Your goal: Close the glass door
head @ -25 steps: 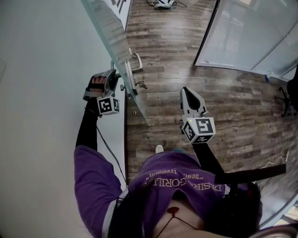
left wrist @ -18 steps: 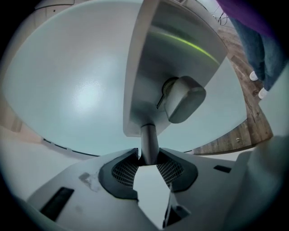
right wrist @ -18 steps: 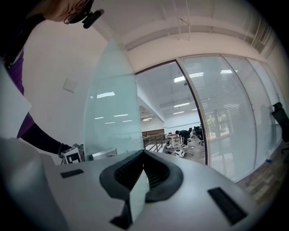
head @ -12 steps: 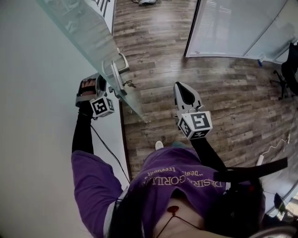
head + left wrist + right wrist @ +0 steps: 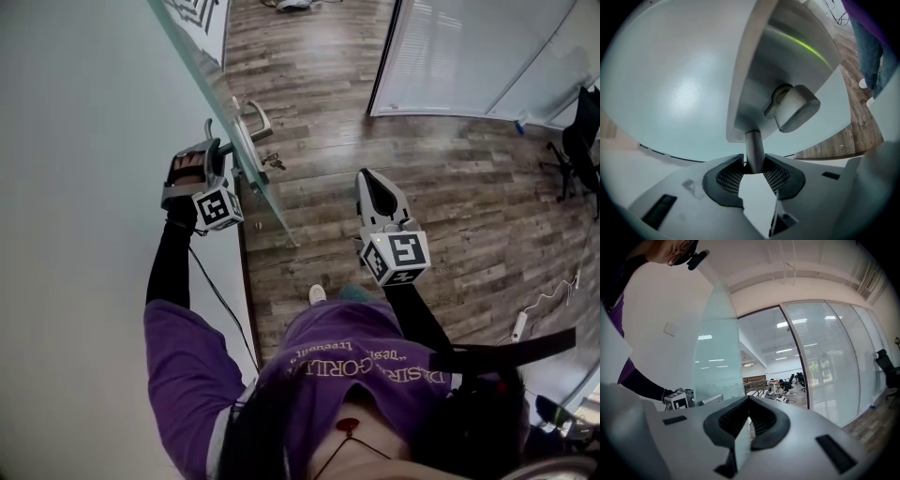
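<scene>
Since the frosted glass door [image 5: 211,80] at upper left is heavy and breakable, we grip its silver handle [image 5: 753,147]; left gripper [image 5: 753,164] just closed there, right gripper [image 5: 749,401] shut, empty.

At 11 o'clock the glass door [image 5: 204,67] runs off the head view's top edge; at 3 o'clock a chair [image 5: 581,141] is cut off. Far-off figures [image 5: 780,386] are too small to tell.
</scene>
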A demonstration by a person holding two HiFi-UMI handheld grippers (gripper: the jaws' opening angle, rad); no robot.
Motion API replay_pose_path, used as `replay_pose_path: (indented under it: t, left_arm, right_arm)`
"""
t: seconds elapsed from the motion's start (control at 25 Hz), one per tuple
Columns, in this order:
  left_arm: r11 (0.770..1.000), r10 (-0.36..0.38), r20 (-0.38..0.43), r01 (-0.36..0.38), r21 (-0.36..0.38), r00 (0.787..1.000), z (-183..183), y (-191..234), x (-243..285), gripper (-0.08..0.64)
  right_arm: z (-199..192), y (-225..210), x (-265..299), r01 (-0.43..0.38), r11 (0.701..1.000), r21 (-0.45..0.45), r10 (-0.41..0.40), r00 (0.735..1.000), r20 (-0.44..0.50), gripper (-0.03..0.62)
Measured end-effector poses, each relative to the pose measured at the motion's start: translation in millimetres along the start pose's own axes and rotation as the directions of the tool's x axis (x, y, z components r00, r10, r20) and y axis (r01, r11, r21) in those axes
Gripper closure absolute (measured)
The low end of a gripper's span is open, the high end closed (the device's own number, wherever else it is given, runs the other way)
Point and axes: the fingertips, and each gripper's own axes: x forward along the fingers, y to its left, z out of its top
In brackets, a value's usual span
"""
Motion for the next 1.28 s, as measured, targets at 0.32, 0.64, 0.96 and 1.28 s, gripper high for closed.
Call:
replay_pose_path:
  t: [0.32,0.64,0.96,1.28]
  left_arm:
    - [1.000,-0.017,0.022,0.017,0.008,1.000,38,-1,13,0.437]
    - [0.999,-0.034,0.022,0.034,0.001,0.999,83,5,33,0.437]
    - [0.998,-0.051,0.013,0.052,-0.031,0.999,131,10,56,0.436]
    - [0.996,-0.060,-0.003,0.059,-0.063,0.998,177,32,95,0.436]
  right_arm:
    - [-3,-19,-6,0.046,0.999,0.012,-0.046,0.999,0.008,0.595]
    - [6,-60,5,0.054,0.998,0.016,-0.055,0.998,0.021,0.595]
    - [15,-108,15,0.031,0.999,0.010,-0.032,0.999,0.019,0.595]
    - [31,-160,32,0.013,1.000,0.009,-0.013,1.000,0.009,0.595]
